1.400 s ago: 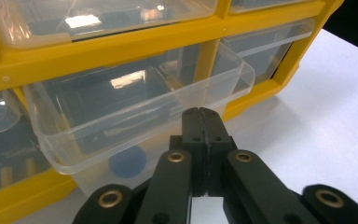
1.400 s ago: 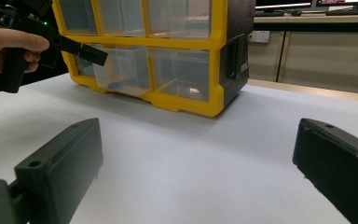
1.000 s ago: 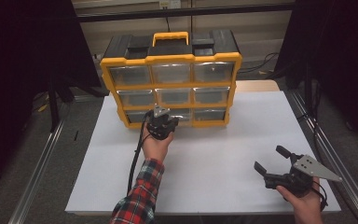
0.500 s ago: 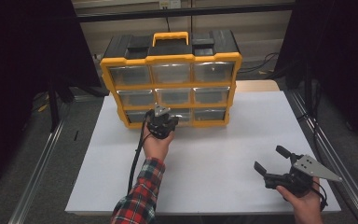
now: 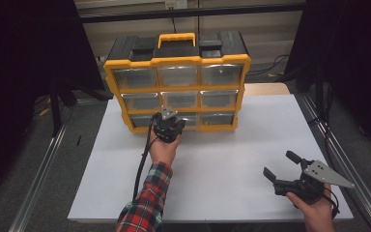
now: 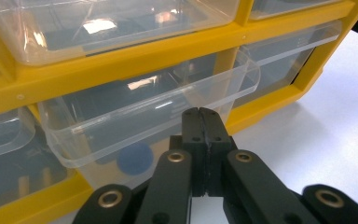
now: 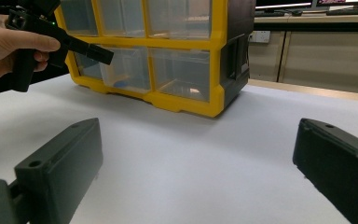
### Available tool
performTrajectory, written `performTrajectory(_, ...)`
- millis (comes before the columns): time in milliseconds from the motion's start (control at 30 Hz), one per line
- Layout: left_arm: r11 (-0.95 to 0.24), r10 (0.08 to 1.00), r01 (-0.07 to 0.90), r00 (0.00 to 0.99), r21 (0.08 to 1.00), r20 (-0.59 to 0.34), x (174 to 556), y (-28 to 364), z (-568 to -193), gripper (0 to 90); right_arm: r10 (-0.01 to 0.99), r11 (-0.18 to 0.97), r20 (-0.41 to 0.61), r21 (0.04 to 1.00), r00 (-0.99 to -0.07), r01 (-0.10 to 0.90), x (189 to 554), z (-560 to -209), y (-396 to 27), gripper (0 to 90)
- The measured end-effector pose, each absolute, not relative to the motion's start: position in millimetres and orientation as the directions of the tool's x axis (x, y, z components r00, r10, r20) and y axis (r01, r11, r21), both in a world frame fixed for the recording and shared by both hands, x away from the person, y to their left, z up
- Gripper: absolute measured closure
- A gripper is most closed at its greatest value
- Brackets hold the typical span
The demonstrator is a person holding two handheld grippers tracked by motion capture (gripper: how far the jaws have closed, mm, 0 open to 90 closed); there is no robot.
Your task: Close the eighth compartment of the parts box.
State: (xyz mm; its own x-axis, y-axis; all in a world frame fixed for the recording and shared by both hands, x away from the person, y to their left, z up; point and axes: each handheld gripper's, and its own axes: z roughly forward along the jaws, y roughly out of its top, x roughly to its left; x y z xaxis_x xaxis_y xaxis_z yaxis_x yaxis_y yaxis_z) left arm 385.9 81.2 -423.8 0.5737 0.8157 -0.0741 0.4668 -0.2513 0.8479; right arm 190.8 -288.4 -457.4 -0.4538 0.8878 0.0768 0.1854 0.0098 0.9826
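Drawer [image 6: 135, 121] of clear plastic, bottom row middle of the yellow organiser [image 5: 176, 60], stands pulled partway out; it fills the centre of the left gripper view. My left gripper [image 6: 203, 122] has its jaws pressed together, tips right at the drawer's front lip, possibly pinching the lip, though the contact itself is hidden behind the jaw tips. Blue round object [image 6: 134, 157] lies inside the drawer, low in that frame, blurred through the plastic. In the high view my left gripper [image 5: 168, 124] sits centre frame against the lower front of the organiser, plaid sleeve [image 5: 145, 205] below it. My right gripper [image 5: 286, 170] rests at lower right of the high view over the white table [image 5: 222, 159], well apart from the organiser, jaws spread wide with nothing between them. Right gripper view: organiser [image 7: 186, 100] at upper centre, my left hand [image 7: 9, 44] at upper left, drawer [image 7: 123, 70] jutting from the front
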Motion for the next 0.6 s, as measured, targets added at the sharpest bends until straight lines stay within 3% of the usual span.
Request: performTrajectory(600, -0.244, 0.826, 0.464, 0.560, 0.852, -0.068, 388.8, 78.9, -424.0, 90.0, 0.889, 0.012, 0.073, 0.983, -0.451, 0.182, 190.9, -457.4, -288.5, 1.0)
